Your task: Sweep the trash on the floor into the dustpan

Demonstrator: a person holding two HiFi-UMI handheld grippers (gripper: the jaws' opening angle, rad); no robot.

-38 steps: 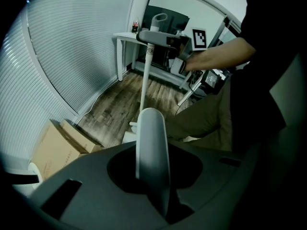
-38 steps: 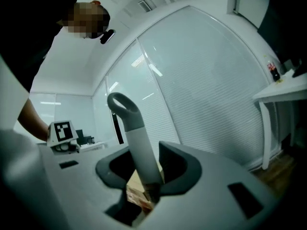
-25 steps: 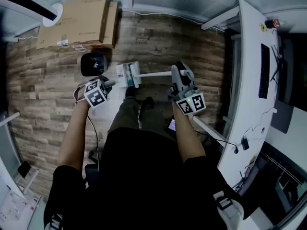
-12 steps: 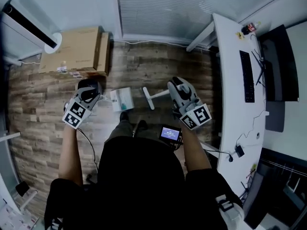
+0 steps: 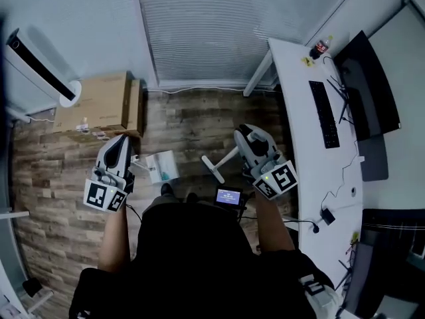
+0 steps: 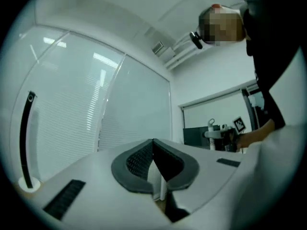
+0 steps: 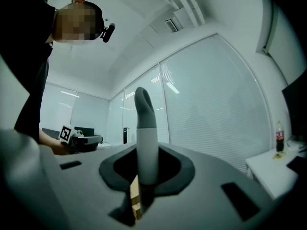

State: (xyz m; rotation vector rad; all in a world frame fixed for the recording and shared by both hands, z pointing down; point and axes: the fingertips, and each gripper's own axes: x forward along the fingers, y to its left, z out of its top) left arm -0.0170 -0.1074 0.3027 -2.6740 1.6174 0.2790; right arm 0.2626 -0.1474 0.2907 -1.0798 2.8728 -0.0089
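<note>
The left gripper is closed. In its own view the two dark ribbed pads meet along one line with nothing between them; the jaws have just come together on empty air. It points roughly level toward a glass wall with blinds, and it touches nothing.

The right gripper is clamped on the broom handle. The white shaft stands upright between its pads, and the grey handle tip rises well above the jaws. Below the grip, the shaft drops away behind the jaws toward the wood floor.

From the head view, both grippers are held up in front of the person, well apart, each with its marker cube toward the body. The broom shaft slants down and to the left from the right gripper, ending in a short white broom head on the floor between the two grippers.

The dustpan, white with teal inside, lies on the floor just to the right of the left gripper and far beneath it, apart from the broom head. Whether any trash lies in it or on the boards is too small to tell.
</note>
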